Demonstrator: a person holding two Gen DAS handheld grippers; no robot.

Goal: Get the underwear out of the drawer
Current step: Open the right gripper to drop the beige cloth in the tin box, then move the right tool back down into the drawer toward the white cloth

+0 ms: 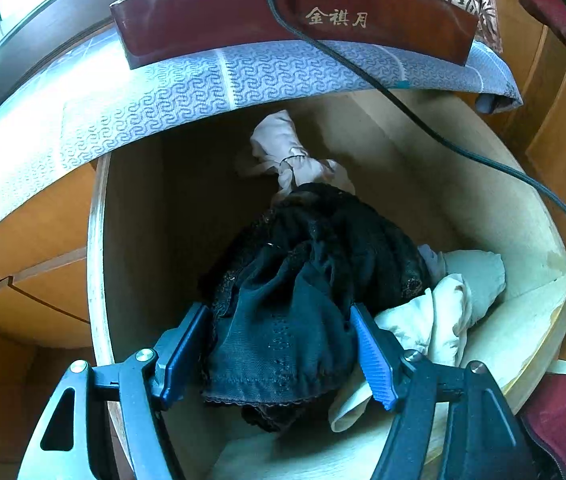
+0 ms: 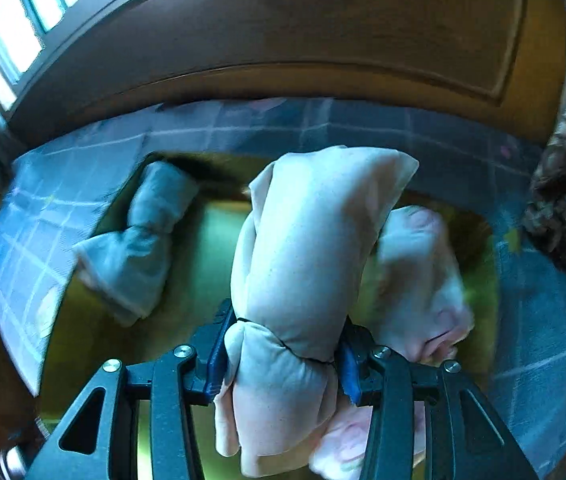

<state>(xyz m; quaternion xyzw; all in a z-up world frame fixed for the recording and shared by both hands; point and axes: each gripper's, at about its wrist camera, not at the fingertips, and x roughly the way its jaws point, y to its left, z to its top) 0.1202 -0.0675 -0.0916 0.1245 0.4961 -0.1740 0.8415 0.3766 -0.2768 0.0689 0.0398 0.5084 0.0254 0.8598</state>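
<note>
left gripper (image 1: pixel 283 354) sat at the drawer's near end, jaws spread wide around the black lace underwear (image 1: pixel 299 300), blue pads (image 1: pixel 375 360) just off the cloth on each side. judged a straddle before the squeeze; whether the pads yet pressed the fabric i could not tell. cream garment (image 1: pixel 443 312) lay bunched at 3 o'clock of the black one, touching it, so a closing jaw might drag it along. at 12 o'clock, deeper in, a pale tied bundle (image 1: pixel 287 156) rested on the drawer floor.

drawer (image 1: pixel 97 264) wall stood close at 9 o'clock; its right wall was further off, so room lay upward and toward the viewer. a black cable (image 1: pixel 403 108) crossed overhead from 12 to 3 o'clock, a snag risk on lifting. patterned cloth (image 1: pixel 163 92) and a red box (image 1: pixel 243 12) overhung the far edge.

right gripper (image 2: pixel 283 360) was clamped on a pale tied roll (image 2: pixel 307 248), held raised, apparently clear of the drawer. another bluish tied bundle (image 2: pixel 139 240) lay at 10 o'clock beyond it; a pinkish garment (image 2: pixel 423 280) at 2 o'clock. view blurred.
</note>
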